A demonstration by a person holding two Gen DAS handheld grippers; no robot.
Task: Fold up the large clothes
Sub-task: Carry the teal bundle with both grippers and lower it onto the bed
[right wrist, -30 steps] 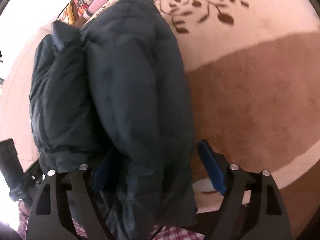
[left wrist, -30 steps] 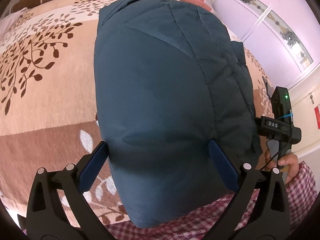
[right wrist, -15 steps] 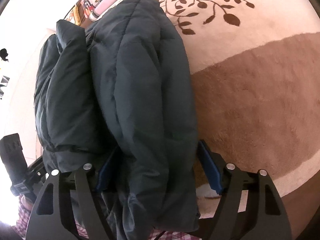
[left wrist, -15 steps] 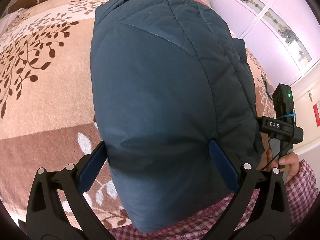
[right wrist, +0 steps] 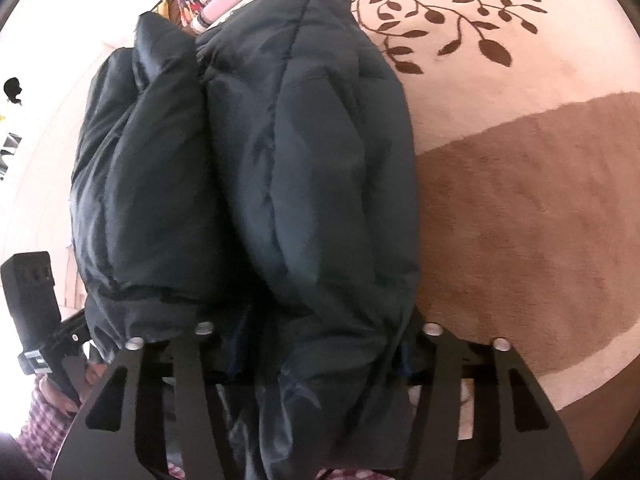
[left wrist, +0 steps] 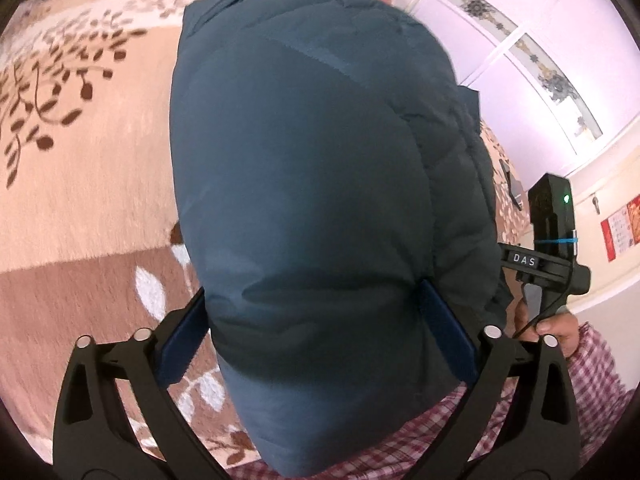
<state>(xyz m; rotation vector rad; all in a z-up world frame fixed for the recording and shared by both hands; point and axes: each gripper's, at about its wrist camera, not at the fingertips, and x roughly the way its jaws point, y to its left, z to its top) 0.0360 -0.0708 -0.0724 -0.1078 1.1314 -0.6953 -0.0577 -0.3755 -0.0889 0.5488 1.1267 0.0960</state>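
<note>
Floral beige-brown blanket (left wrist: pixel 80 208) is covering the bed under a folded teal puffer jacket (left wrist: pixel 312 200). Left wrist view: left gripper (left wrist: pixel 312 320) is straddling the jacket's near end, 2 fingers wide, pads touching the fabric both sides; can't tell if squeezing. Right wrist view: right gripper (right wrist: pixel 316 344) is closing its jaws on the jacket's bunched edge w/ fabric between.
</note>
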